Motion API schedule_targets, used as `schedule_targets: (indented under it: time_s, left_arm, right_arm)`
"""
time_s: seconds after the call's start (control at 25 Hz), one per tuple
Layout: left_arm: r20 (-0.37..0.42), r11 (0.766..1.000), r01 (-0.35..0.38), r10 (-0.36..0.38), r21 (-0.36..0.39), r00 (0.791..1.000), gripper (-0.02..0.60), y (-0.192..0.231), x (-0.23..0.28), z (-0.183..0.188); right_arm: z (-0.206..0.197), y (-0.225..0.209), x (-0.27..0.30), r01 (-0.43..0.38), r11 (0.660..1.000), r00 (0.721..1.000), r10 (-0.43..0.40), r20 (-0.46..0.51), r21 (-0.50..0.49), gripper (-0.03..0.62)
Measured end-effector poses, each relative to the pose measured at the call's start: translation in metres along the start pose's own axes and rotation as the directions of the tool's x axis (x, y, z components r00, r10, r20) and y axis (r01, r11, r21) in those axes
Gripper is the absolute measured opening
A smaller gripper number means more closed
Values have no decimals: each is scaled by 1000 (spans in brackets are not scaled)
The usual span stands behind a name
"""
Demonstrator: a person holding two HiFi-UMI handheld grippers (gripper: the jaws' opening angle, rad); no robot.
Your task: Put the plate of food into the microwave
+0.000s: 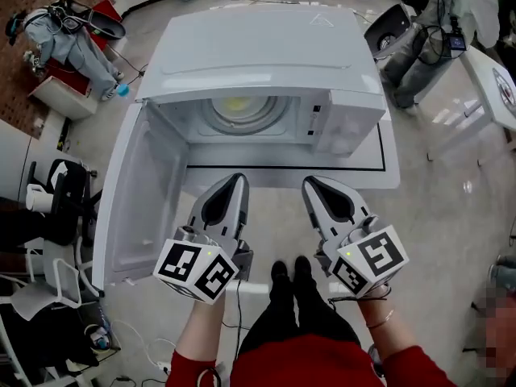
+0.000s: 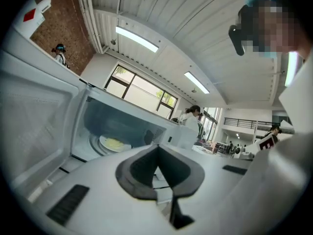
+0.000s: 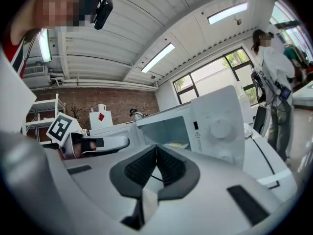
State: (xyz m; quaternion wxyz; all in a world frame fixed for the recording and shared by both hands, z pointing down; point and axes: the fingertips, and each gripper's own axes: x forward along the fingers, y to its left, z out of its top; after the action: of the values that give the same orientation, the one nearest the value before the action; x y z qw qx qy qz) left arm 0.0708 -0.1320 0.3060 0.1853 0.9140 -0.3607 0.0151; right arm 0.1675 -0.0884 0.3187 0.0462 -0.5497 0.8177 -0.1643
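Door (image 1: 149, 208): swung fully open to the left of the cavity, inner face toward the 2 grippers.
Left gripper (image 1: 232, 182): in front of the open cavity, tips toward it; jaws pressed together with nothing between them.
Microwave (image 1: 258, 55): on a white table (image 1: 391, 180); opening faces the person, long axis running left to right in the head view.
Plate of food (image 1: 239, 107): inside the microwave, lying flat on the round turntable at the back of the cavity; round, so no long axis; yellow food on top.
Right gripper (image 1: 316, 185): just beside the left one, also pointing at the cavity; jaws closed and empty.
Control panel (image 1: 343, 123): right of the cavity, 1 round dial showing.
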Motion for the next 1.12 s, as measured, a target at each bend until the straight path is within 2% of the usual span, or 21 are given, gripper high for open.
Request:
schedule_targets:
  time_s: [0.24, 0.44, 0.56, 0.64, 0.72, 0.88, 1.12]
  left_arm:
    - [-38, 994, 25, -21, 106, 999, 9, -30, -20, -10]
    - [-14, 984, 33, -31, 173, 999, 9, -54, -40, -5]
    - [10, 976, 11, -14, 218, 1000, 9, -57, -53, -5]
    - [21, 970, -17, 12, 241, 1000, 9, -56, -64, -8]
    - [25, 969, -45, 40, 242, 999, 9, -54, -74, -14]
    - [28, 974, -87, 83, 210, 996, 9, -50, -88, -28]
    - [80, 977, -119, 106, 177, 991, 9, -48, -97, -19]
  right_arm:
    - [-4, 9, -39, 19, 1000, 1000, -19, -7, 12, 15]
    - [5, 14, -71, 27, 998, 999, -25, 31, -50, 15]
    - [12, 12, -87, 39, 996, 997, -34, 66, -80, 15]
    - [9, 10, -98, 49, 995, 998, -45, 45, -87, 14]
    - [6, 9, -107, 55, 995, 998, -54, 20, -82, 15]
    - [27, 13, -114, 46, 993, 993, -33, 117, -108, 14]
    - [36, 23, -111, 8, 991, 988, 12, 152, -130, 14]
